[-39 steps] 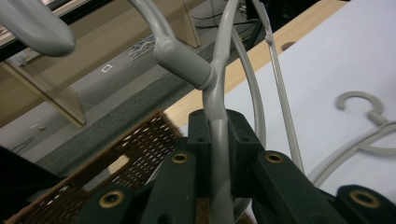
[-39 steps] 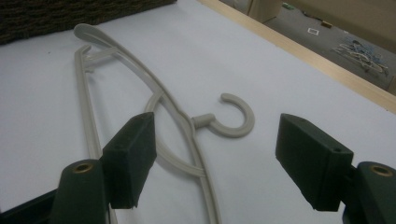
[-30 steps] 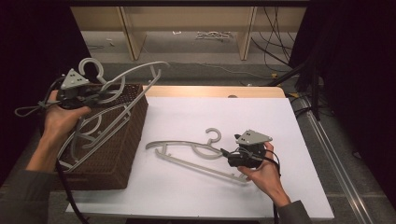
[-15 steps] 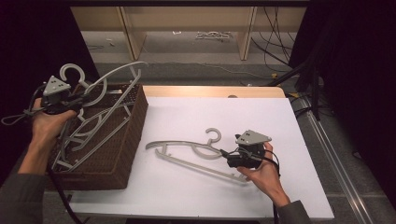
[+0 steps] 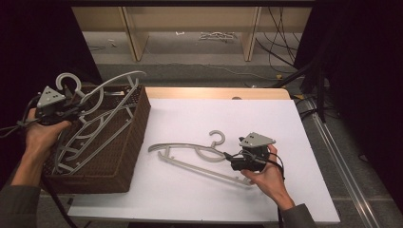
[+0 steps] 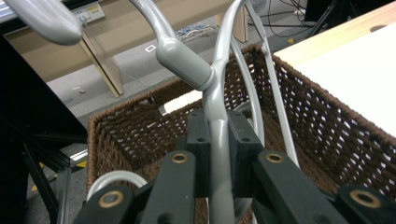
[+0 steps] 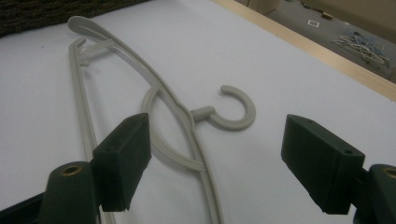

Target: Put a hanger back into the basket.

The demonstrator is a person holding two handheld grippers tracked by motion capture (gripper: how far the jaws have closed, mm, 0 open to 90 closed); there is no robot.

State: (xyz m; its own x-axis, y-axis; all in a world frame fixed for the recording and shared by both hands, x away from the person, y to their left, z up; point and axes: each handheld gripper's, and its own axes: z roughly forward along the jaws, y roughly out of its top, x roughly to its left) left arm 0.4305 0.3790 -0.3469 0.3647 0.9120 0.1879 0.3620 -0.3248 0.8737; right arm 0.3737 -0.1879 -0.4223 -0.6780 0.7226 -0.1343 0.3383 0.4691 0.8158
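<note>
My left gripper (image 5: 66, 111) is shut on the neck of a grey plastic hanger (image 5: 102, 92), which it holds tilted over the left side of a brown wicker basket (image 5: 128, 142). In the left gripper view the pads (image 6: 201, 140) clamp the hanger's stem (image 6: 180, 58) above the basket (image 6: 327, 121). More grey hangers (image 5: 90, 137) lie inside the basket. A second grey hanger (image 5: 190, 149) lies flat on the white table. My right gripper (image 5: 233, 161) stands open low over it. Its jaws have just widened slightly, and the hanger's arm (image 7: 173, 107) lies between them untouched.
The white table top (image 5: 214, 118) has a wooden strip along its far edge. Beyond it stand wooden shelf legs (image 5: 135, 33) on a grey floor. Black cables (image 5: 280, 42) trail at the back right. Dark curtains flank both sides.
My left gripper has carried its hanger leftward and lower, toward the basket's left side. The right hand and the hanger on the table have stayed put.
</note>
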